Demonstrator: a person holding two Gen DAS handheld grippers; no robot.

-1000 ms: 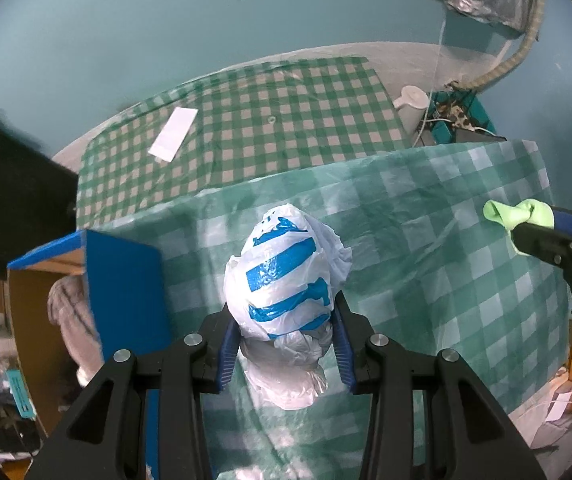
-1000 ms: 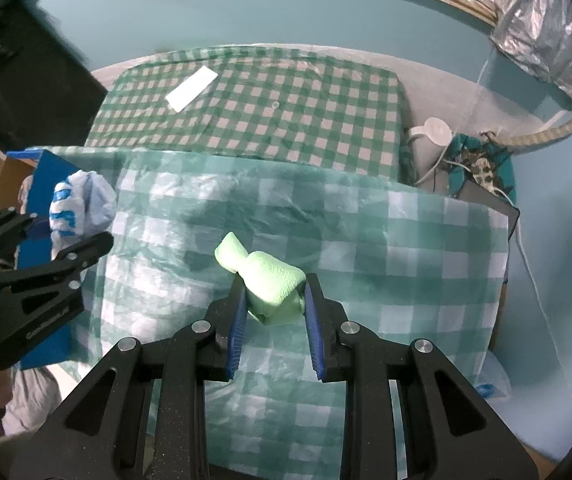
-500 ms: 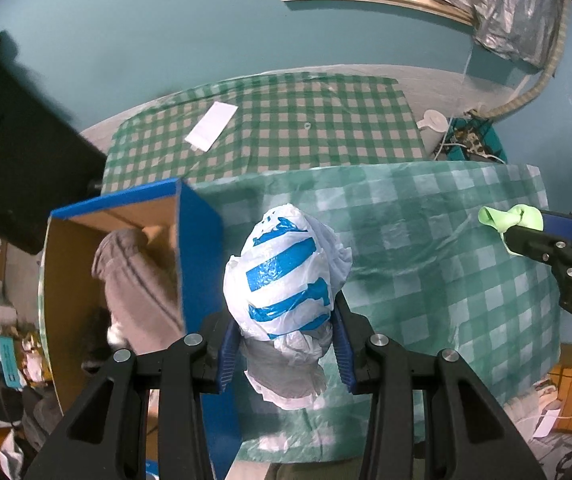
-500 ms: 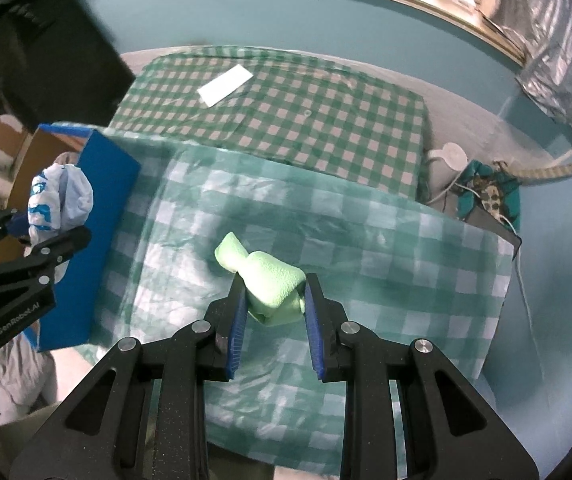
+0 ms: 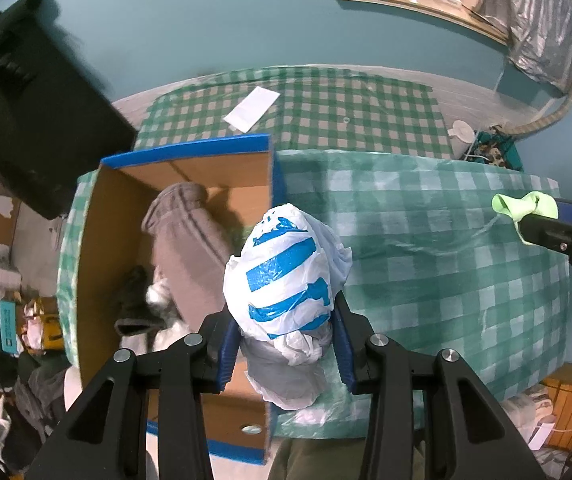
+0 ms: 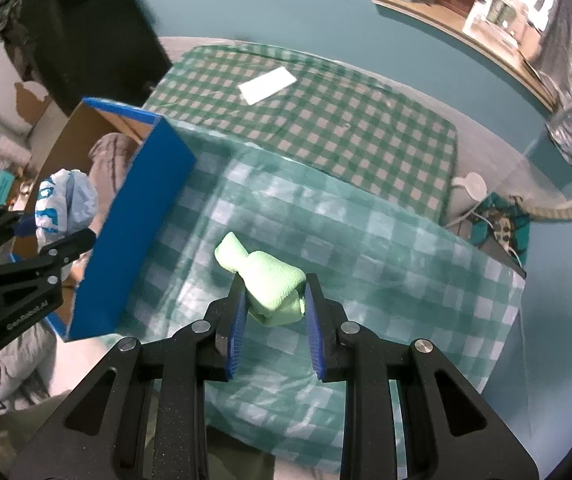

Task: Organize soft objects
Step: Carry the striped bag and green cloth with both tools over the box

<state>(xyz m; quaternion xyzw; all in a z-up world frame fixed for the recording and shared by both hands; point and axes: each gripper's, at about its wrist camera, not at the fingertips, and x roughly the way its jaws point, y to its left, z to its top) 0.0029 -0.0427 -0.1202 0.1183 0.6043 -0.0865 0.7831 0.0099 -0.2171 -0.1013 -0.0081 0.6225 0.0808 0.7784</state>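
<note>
The left claw pinches the striped plastic bag beside the blue box; the right claw pinches the green cloth.

Right gripper clamps green cloth roll above table.

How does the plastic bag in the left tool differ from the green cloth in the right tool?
The plastic bag is white with blue stripes; the green cloth is one plain colour. The bag is shiny and crinkled; the cloth is matt, fleecy and rolled. The bag bulges well above the left tool; the cloth is a smaller bundle in the right tool. Both are soft, gripped and lifted off the table.
</note>
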